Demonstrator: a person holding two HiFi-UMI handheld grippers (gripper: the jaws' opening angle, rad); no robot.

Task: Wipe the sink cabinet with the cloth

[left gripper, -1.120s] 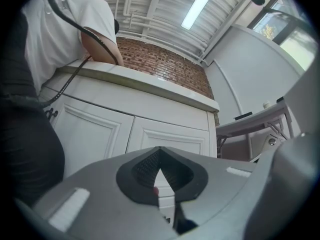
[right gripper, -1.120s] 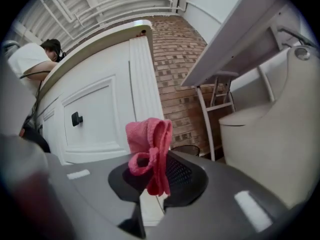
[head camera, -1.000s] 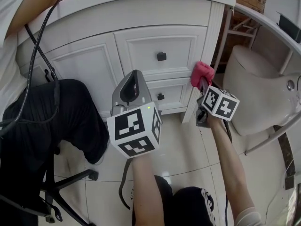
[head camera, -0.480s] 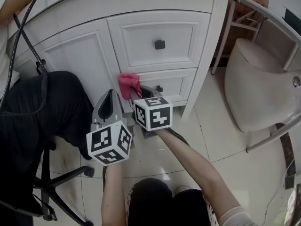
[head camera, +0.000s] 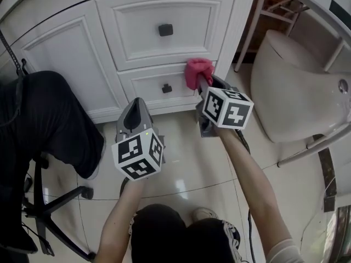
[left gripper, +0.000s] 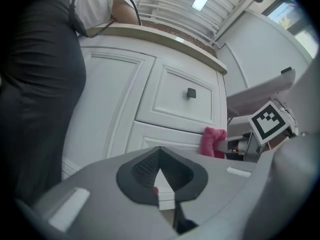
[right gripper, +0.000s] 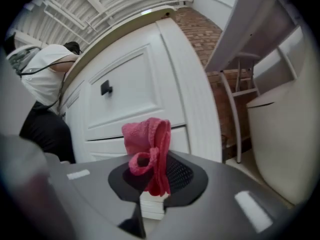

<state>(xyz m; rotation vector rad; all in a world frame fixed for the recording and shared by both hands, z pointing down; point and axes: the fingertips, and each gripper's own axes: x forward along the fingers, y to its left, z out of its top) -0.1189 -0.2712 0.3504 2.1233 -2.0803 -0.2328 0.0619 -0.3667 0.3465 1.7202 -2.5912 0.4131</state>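
Pink cloth (right gripper: 148,149) is sitting bunched between the fingers of the right gripper (right gripper: 150,186), which are clamping its lower folds while the rest is puffing out just past their tips. To that gripper's left and a little behind it, the left gripper (left gripper: 159,184) is hanging idle, its fingers meeting tip to tip with nothing held between them.

Directly ahead of the right fingertips, the cloth seems to be pressing against the right end of the lower drawer (head camera: 148,84), near the corner post of the cabinet (head camera: 71,59).

Beyond and above the fingers, the upper drawer (head camera: 164,29) is waiting, and off to their left the door (head camera: 63,64). No streaks or damp patches are showing, so which panels are already wiped cannot be told. Judging by the cloth's place, the work is going on low at the right, with the larger panels likely still needing passes.
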